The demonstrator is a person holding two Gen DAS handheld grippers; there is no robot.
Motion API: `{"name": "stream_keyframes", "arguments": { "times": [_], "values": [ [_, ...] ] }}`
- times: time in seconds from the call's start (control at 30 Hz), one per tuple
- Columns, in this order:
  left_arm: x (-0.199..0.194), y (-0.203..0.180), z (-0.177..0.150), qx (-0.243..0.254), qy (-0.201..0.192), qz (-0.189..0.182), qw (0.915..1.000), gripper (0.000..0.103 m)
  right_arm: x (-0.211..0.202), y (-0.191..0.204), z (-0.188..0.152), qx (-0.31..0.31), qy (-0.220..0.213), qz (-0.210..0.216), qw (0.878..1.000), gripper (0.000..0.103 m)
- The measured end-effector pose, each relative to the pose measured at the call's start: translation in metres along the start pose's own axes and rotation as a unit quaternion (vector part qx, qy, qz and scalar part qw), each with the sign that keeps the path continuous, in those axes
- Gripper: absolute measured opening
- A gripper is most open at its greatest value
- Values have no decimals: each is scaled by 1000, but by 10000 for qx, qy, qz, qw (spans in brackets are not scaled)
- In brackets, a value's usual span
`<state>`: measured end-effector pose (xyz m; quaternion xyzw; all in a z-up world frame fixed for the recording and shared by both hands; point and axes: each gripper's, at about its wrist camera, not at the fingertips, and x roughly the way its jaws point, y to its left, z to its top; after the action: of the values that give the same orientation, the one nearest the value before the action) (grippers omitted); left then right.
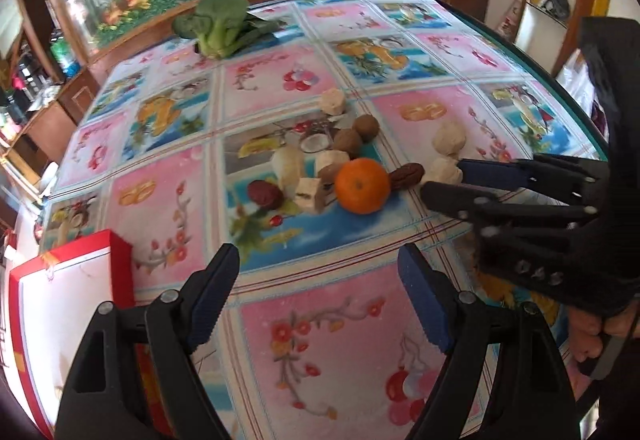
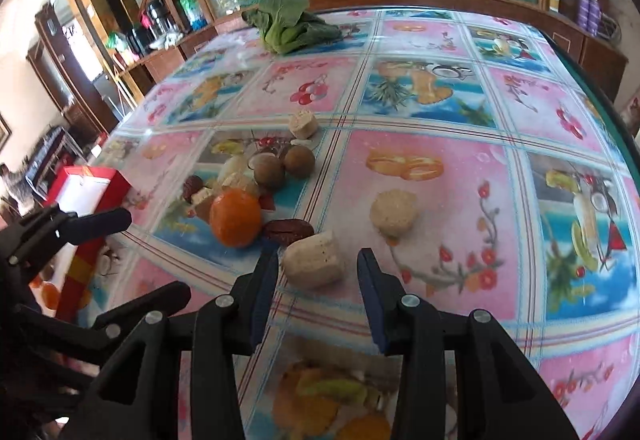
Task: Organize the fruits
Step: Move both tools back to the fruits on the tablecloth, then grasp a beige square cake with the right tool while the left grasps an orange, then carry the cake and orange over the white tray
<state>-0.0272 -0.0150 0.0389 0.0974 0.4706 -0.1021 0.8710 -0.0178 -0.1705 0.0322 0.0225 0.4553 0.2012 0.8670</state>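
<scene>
An orange [image 1: 362, 185] lies among a cluster of brown round fruits [image 1: 347, 141], red dates [image 1: 408, 174] and pale cylindrical pieces on the patterned tablecloth; the orange also shows in the right wrist view [image 2: 236, 217]. My right gripper [image 2: 318, 262] is open, its fingers on either side of a pale cylindrical piece [image 2: 313, 264] lying on the table. It also shows in the left wrist view [image 1: 442, 177], beside that piece [image 1: 445, 169]. My left gripper [image 1: 318, 270] is open and empty, held short of the cluster.
A red and white box [image 1: 68, 304] stands at the left table edge and also shows in the right wrist view [image 2: 94, 183]. A leafy green vegetable [image 1: 218, 24] lies at the far side. Another pale piece [image 2: 394, 215] lies right of the cluster. Wooden cabinets surround the table.
</scene>
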Motion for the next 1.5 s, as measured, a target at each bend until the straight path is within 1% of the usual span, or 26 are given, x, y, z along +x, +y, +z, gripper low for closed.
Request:
{"name": "stream_keyframes", "arguments": {
  "times": [0.03, 0.07, 0.1, 0.13, 0.17, 0.23, 0.3, 0.37, 0.5, 0.6, 0.73, 0.8, 0.93, 0.97, 1.1, 1.23, 1.37, 1.5],
  "values": [
    [3, 0, 2, 9, 42, -97, 9999, 82, 1, 3, 0, -121, -40, -113, 9999, 37],
    [7, 0, 3, -6, 102, -173, 9998, 82, 1, 4, -1, -180, -56, -163, 9997, 28],
    [10, 0, 4, -25, 158, -230, 9996, 82, 0, 2, -1, -139, -56, -141, 9998, 28],
    [14, 0, 5, -71, 217, -307, 9993, 78, -2, -2, 0, -25, -45, -89, 9999, 28],
    [18, 1, 7, -133, 260, -411, 9987, 71, -3, -8, 0, 147, -41, -16, 9999, 28],
    [24, -1, 11, -188, 322, -532, 9979, 67, -8, -21, 1, 427, -71, -2, 9991, 28],
    [31, -3, 15, -208, 378, -523, 9977, 67, -11, -29, 0, 643, -75, 10, 9979, 28],
    [39, -7, 22, -197, 432, -500, 9976, 64, -14, -35, -1, 818, -92, 39, 9966, 28],
    [49, -5, 36, -254, 404, -410, 9980, 64, -21, -45, 0, 1073, -181, 154, 9939, 28],
    [55, -5, 44, -252, 394, -315, 9984, 63, -23, -47, -2, 1151, -200, 195, 9930, 28],
    [52, -8, 43, -199, 327, -387, 9985, 51, -25, -49, -1, 1231, -229, 222, 9919, 28],
    [50, -12, 40, -129, 280, -358, 9989, 47, -26, -50, -1, 1251, -247, 188, 9917, 28],
    [46, -14, 36, -145, 241, -406, 9988, 38, -26, -50, -1, 1230, -294, 173, 9918, 28],
    [44, -14, 34, -168, 240, -398, 9988, 38, -26, -51, 0, 1225, -319, 166, 9918, 28],
    [37, -10, 23, -356, 227, -446, 9981, 37, -31, -51, 0, 1184, -508, 118, 9916, 28],
    [14, -5, 2, -478, 110, -446, 9978, 37, -36, -53, 1, 1141, -772, 46, 9905, 28],
    [-26, 9, -24, -677, -186, -511, 9962, 37, -42, -58, 1, 1194, -1058, -74, 9872, 28],
    [-63, 27, -49, -793, -513, -395, 9947, 37, -43, -60, -1, 1235, -1188, -188, 9850, 28]
  ]
}}
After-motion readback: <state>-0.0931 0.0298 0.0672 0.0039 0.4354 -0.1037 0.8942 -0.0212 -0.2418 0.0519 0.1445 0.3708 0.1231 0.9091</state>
